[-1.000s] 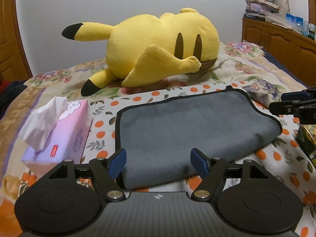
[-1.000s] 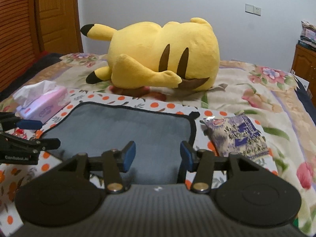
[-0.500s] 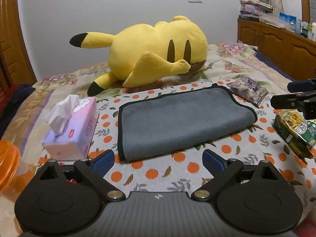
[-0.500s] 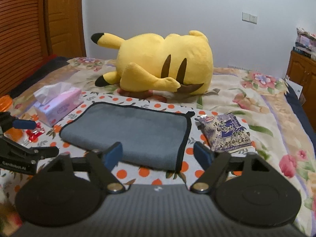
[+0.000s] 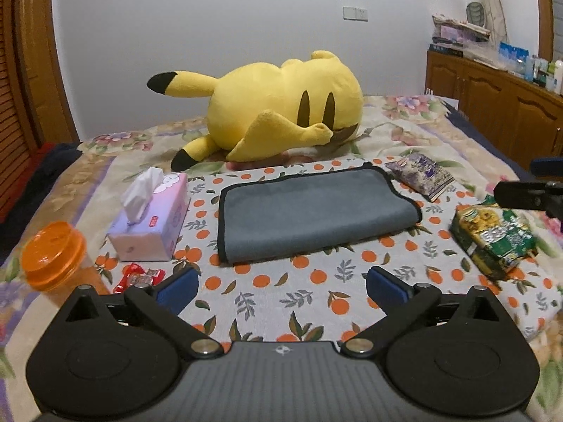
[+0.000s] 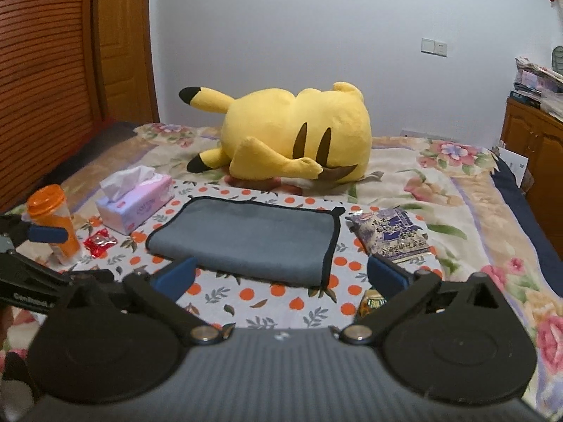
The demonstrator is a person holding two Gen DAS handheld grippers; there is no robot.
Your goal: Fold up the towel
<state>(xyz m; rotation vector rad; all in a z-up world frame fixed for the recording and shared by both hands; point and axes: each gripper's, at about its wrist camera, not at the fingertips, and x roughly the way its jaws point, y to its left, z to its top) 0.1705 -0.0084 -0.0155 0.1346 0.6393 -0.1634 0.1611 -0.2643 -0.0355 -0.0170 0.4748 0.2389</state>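
The towel [image 5: 309, 211] lies folded on the bed ahead of both tools, apart from them, long axis across your reach. Your left tool [image 5: 281, 286] and right tool [image 6: 281, 274] are spread wide, empty, about equally near. Its layers underneath are hidden.

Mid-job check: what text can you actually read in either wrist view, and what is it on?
"GenRobot.A" (end cut off): body of the left gripper, read in the right wrist view.
Tissue box: red label, too small to read.
Purple packet: Chinese print, too blurred.
Green packet: large Chinese characters, too blurred.
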